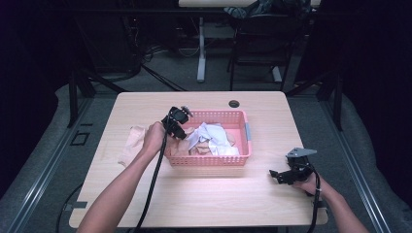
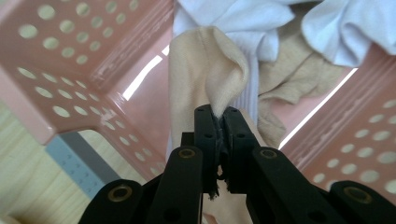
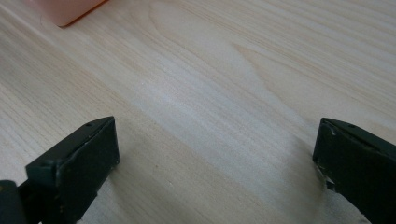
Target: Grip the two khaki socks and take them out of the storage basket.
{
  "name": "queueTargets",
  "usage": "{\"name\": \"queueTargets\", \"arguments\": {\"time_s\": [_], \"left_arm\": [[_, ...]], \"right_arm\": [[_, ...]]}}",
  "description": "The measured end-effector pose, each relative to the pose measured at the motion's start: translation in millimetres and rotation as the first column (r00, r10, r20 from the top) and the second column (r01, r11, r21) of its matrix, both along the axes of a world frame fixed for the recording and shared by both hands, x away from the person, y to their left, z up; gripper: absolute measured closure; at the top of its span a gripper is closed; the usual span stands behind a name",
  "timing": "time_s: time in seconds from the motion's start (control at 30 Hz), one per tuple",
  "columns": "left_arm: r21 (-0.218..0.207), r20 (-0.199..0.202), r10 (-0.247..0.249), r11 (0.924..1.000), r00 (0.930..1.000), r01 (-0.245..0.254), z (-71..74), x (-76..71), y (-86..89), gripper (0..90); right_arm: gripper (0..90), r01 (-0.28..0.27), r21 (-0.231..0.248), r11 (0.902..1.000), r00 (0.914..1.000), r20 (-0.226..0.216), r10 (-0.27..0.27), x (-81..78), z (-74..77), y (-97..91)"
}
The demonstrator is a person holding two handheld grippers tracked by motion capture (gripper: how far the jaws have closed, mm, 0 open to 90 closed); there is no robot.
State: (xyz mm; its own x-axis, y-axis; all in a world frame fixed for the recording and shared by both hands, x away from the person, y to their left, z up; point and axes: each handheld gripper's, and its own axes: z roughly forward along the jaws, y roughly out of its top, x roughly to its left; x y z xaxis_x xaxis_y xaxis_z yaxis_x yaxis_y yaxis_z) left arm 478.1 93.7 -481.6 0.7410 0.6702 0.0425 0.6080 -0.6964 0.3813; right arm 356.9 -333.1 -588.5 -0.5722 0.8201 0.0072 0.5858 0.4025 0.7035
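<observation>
My left hand-held gripper (image 2: 222,122) is clenched on a beige cloth (image 2: 205,74) at the left end of the pink basket (image 1: 245,131), which sits mid-counter (image 1: 204,194) holding white cloths (image 2: 233,18) too. Another beige cloth (image 1: 130,143) lies on the counter just left of the basket. My right hand-held gripper (image 3: 215,154) rests released near the counter's right edge, its jaws wide apart over bare wood.
</observation>
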Motion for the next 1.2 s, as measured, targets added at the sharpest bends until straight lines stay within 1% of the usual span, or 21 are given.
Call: {"name": "queueTargets", "arguments": {"time_s": [0.03, 0.1, 0.13, 0.17, 0.2, 0.27, 0.3, 0.33, 0.37, 0.4, 0.47, 0.53, 0.6, 0.63, 0.7, 0.73, 0.8, 0.87, 0.9, 1.03, 1.2], "left_arm": [[0.002, 0.009, -0.007, 1.0, 0.9999, 0.007, 4.4, -1.3, 0.3, 86.2], [-0.025, 0.03, -0.006, 0.9997, 0.9995, 0.007, 14.0, -3.5, 2.2, 86.2], [-0.025, 0.03, -0.006, 0.9997, 0.9995, 0.007, 14.0, -3.5, 2.2, 86.2], [-0.026, 0.043, -0.006, 0.9996, 0.9991, 0.007, 16.9, -4.1, 2.7, 86.2], [-0.05, 0.062, -0.003, 0.9987, 0.9981, 0.006, 22.6, -5.5, 4.2, 86.3], [-0.06, 0.062, -0.004, 0.9982, 0.9981, 0.008, 25.7, -6.2, 5.0, 86.3], [-0.08, 0.068, 0.003, 0.9968, 0.9977, 0.003, 27.9, -7.2, 5.2, 86.2], [-0.085, 0.068, 0.003, 0.9963, 0.9977, 0.003, 30.8, -7.6, 5.7, 86.2], [-0.106, 0.065, 0.005, 0.9944, 0.9979, 0.002, 37.3, -6.9, 8.4, 86.2], [-0.106, 0.065, 0.005, 0.9944, 0.9979, 0.002, 37.3, -6.9, 8.4, 86.3], [-0.108, 0.065, 0.004, 0.9941, 0.9979, 0.003, 45.5, -5.0, 10.4, 86.3], [-0.109, 0.065, 0.005, 0.994, 0.9978, 0.002, 47.8, -5.2, 10.3, 86.2], [-0.112, 0.073, 0.004, 0.9937, 0.9973, 0.005, 53.4, -5.2, 11.6, 86.3], [-0.121, 0.079, 0.007, 0.9926, 0.9968, 0.003, 59.3, -4.4, 14.0, 86.2], [-0.124, 0.083, 0.009, 0.9923, 0.9965, 0.001, 62.3, -3.9, 15.2, 86.2], [-0.126, 0.088, 0.011, 0.992, 0.996, 0.0, 68.4, -3.6, 17.1, 86.2], [-0.129, 0.094, 0.015, 0.9916, 0.9955, -0.003, 71.5, -3.9, 17.8, 86.2], [-0.138, 0.108, 0.021, 0.9904, 0.9939, -0.006, 80.9, -5.0, 20.8, 86.2], [-0.138, 0.108, 0.021, 0.9904, 0.9939, -0.006, 80.9, -5.0, 20.8, 86.2], [-0.153, 0.124, 0.024, 0.9882, 0.992, -0.005, 93.0, -5.7, 26.4, 86.2], [-0.158, 0.131, 0.03, 0.9875, 0.991, -0.009, 100.0, -5.4, 32.1, 86.2]], "right_arm": [[0.0, -0.001, 0.0, 1.0, 1.0, 0.0, 0.001, 0.0, 0.0, 0.0], [0.0, 0.0, 0.0, 1.0, 1.0, 0.0, 0.0, 0.0, 0.0, 0.0], [0.0, 0.0, 0.0, 1.0, 1.0, 0.0, 0.0, 0.0, 0.0, 0.0], [0.0, 0.001, -0.001, 1.0, 1.0, 0.0, -0.001, 0.0, 0.0, 0.1], [0.0, 0.0, 0.0, 1.0, 1.0, 0.0, 0.0, 0.0, 0.0, 0.0], [0.0, -0.001, 0.0, 1.0, 1.0, 0.0, 0.001, 0.1, 0.0, 0.0], [0.0, 0.0, 0.0, 1.0, 1.0, 0.0, 0.0, 0.0, 0.0, 0.0], [0.0, 0.0, 0.0, 1.0, 1.0, 0.0, 0.0, 0.0, 0.0, 0.0], [0.0, 0.001, 0.0, 1.0, 1.0, 0.0, -0.001, -0.1, 0.0, 0.0], [0.0, 0.001, 0.0, 1.0, 1.0, 0.0, -0.001, -0.1, 0.0, 0.0], [0.0, 0.001, 0.0, 1.0, 1.0, 0.0, -0.001, -0.1, 0.0, 0.0], [0.0, 0.001, -0.001, 1.0, 1.0, 0.0, -0.001, -0.1, 0.0, 0.0], [0.0, 0.0, -0.001, 1.0, 1.0, 0.0, 0.0, 0.0, 0.0, -0.1], [0.0, 0.0, 0.0, 1.0, 1.0, 0.001, 0.0, -0.1, 0.0, 0.0], [0.0, 0.0, 0.001, 1.0, 1.0, 0.001, 0.0, -0.1, -0.1, 0.0], [0.0, 0.0, 0.0, 1.0, 1.0, 0.001, 0.0, -0.1, 0.0, 0.0], [0.0, 0.001, 0.001, 1.0, 1.0, 0.001, -0.001, -0.1, -0.1, 0.1], [0.0, 0.0, 0.0, 1.0, 1.0, 0.001, 0.0, -0.1, 0.0, 0.1], [0.0, 0.0, 0.002, 1.0, 1.0, 0.001, 0.0, -0.1, -0.1, 0.1], [0.0, -0.003, 0.001, 1.0, 1.0, 0.0, 0.003, 0.3, 0.0, -0.1], [0.0, -0.002, -0.001, 1.0, 1.0, 0.003, 0.002, 0.7, 0.0, -0.2]]}}
